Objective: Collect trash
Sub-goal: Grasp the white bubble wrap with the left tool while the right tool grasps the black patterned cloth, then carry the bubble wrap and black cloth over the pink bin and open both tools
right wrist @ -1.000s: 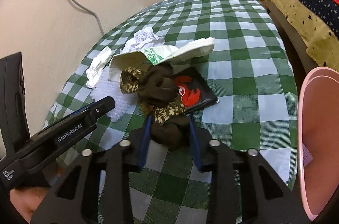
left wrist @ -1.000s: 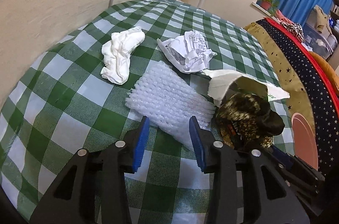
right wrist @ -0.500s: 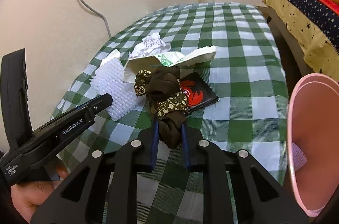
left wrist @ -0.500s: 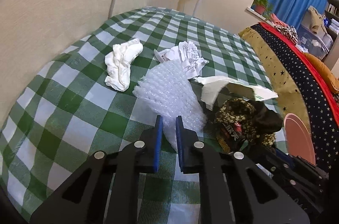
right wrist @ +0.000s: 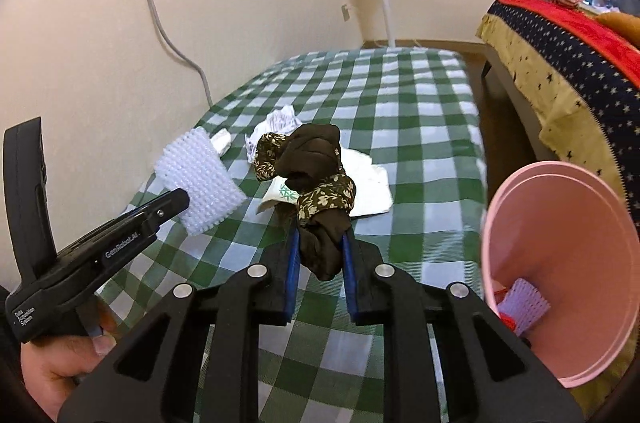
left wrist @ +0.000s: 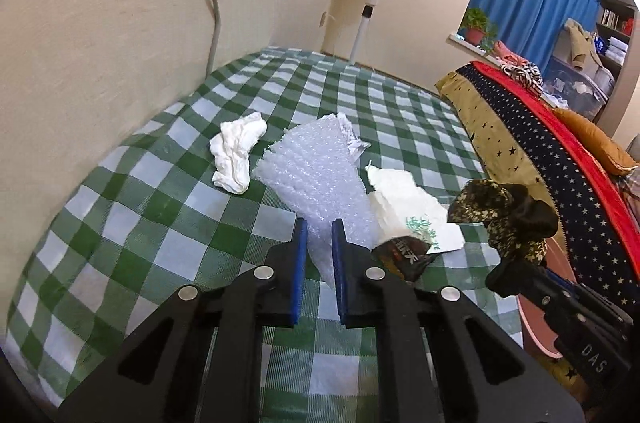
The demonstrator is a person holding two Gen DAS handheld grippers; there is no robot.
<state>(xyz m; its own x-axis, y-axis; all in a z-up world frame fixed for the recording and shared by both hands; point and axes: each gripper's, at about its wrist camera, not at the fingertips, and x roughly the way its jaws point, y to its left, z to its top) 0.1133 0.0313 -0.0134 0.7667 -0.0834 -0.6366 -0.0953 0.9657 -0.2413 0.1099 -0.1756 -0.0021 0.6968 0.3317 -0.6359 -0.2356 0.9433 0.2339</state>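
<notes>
Left gripper (left wrist: 319,235) fingers clamp bubble wrap (left wrist: 316,175); right gripper (right wrist: 320,247) fingers clamp dark cloth (right wrist: 316,179). Bin contents (right wrist: 520,303) only in right view; black packet (left wrist: 404,257) only in left, partly hidden.

"GenRobot.AI" runs in white letters along the black body of the left claw (right wrist: 176,201), plain to read from the right wrist view. Lower on its grip, small white print reads "Data Acquisition System". From the left wrist view, the right claw (left wrist: 516,273) shows "DAS" on its black body. The dark snack wrapper (left wrist: 406,257) carries white characters, too blurred to read.
</notes>
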